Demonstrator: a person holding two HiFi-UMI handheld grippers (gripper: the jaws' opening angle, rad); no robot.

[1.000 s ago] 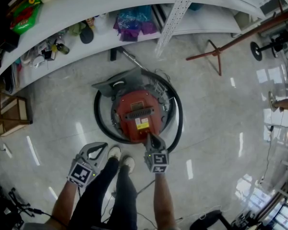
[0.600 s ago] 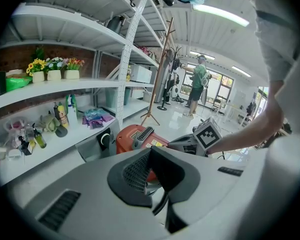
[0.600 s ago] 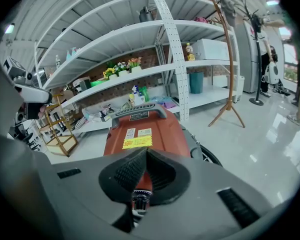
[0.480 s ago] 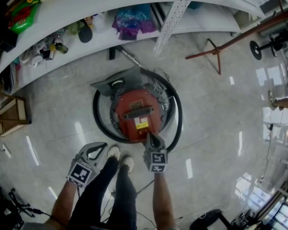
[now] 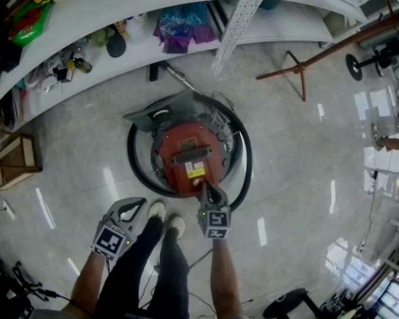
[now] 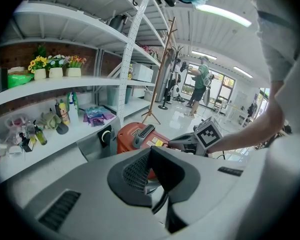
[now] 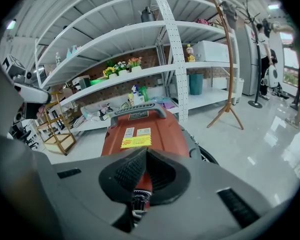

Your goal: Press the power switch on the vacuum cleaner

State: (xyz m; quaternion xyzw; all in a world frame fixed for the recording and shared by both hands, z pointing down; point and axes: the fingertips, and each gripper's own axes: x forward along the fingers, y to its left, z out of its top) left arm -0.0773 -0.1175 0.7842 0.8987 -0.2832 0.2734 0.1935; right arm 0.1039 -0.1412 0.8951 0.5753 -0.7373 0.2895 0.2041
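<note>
A red canister vacuum cleaner (image 5: 189,155) stands on the shiny floor, with a black handle on top and a yellow label (image 5: 196,171). Its black hose (image 5: 134,168) loops around it. My right gripper (image 5: 207,190) is shut, its tips down on the near edge of the red body; the switch itself is hidden under the jaws. In the right gripper view the red body (image 7: 145,129) fills the space just past the closed jaws (image 7: 146,156). My left gripper (image 5: 130,209) is shut and hangs apart from the vacuum, near the person's shoes. The vacuum (image 6: 140,136) shows beyond the left jaws.
White shelving (image 5: 120,8) curves across the far side, holding bottles, bags and small items. A wooden crate (image 5: 13,158) stands at the left. A brown coat-stand leg (image 5: 299,72) lies to the far right. The person's shoes (image 5: 166,218) are just short of the vacuum.
The right gripper's tips have edged slightly further onto the vacuum's near edge. The left gripper has stayed in place.
</note>
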